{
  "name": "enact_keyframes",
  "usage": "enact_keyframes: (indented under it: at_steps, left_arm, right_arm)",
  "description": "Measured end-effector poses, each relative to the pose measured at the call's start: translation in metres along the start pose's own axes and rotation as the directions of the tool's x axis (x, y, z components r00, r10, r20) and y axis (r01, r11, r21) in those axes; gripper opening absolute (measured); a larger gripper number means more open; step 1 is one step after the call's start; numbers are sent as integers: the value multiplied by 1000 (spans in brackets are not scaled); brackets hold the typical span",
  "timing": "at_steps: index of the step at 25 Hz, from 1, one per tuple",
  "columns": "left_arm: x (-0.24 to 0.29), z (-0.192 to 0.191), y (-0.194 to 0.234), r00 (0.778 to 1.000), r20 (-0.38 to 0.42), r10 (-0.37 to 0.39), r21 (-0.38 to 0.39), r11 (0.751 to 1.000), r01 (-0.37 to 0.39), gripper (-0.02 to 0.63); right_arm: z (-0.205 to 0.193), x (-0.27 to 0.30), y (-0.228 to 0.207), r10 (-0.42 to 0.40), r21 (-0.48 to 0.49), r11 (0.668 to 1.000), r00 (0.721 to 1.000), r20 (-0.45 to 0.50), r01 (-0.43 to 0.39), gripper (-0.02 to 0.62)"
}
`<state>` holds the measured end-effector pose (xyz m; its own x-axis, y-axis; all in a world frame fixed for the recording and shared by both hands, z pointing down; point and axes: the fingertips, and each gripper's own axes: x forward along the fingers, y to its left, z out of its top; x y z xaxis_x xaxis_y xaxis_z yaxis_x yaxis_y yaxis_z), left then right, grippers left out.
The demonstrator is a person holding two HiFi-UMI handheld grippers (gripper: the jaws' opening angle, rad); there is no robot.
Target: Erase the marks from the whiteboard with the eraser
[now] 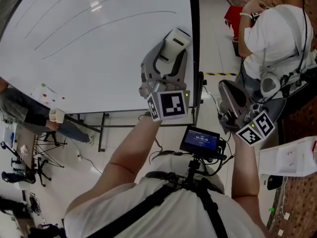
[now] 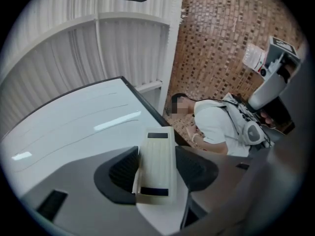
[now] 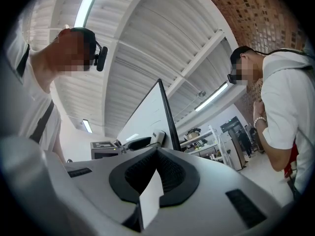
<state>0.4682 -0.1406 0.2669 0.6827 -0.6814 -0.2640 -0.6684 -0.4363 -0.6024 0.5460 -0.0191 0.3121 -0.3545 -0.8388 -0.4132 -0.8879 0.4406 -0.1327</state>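
One eraser (image 2: 157,173) | pinched between left hand-held gripper (image 2: 157,154) jaws | right hand-held gripper (image 3: 157,151) pressed together

Our left tool (image 1: 167,59) holds the eraser (image 1: 177,38) before the whiteboard's (image 1: 99,78) right edge. Faint curved marks (image 1: 99,25) run up-left of it. Our right tool (image 1: 231,97) hangs lower right.

The eraser (image 1: 177,39) sits between the jaws of the left gripper (image 1: 167,58), before the right part of the whiteboard (image 1: 74,78). The marks (image 1: 99,24) lie left of it. The right gripper (image 1: 233,103) is right of the board, near a second person (image 1: 280,38)
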Motion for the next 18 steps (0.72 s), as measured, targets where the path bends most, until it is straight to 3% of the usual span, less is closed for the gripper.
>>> enact_keyframes:
  at_steps: [3,7,10,13,18]
  left_arm:
    - [3,2,5,1000,6,7,51,999,-8,257]
    - [-5,-5,70,979,45,197,-18,980,-196,256]
    - [-8,-6,89,966,66,250,19,968,-252,258]
    - [-2,0,64,975,77,208,82,973,-215,258]
    - [6,1,15,996,28,86,87,992,-88,258]
  right_arm:
    - [2,1,-5,5,-5,1000,1000,8,-4,5]
    - [2,-3,-10,-11,-6,1000,1000,6,11,5]
    - [-2,-2,-11,-13,-2,1000,1000,2,13,5]
    - [-5,1,-9,-3,-1,1000,1000,-1,3,5]
    - [-4,-2,-8,-24,11,1000,1000,-7,24,5]
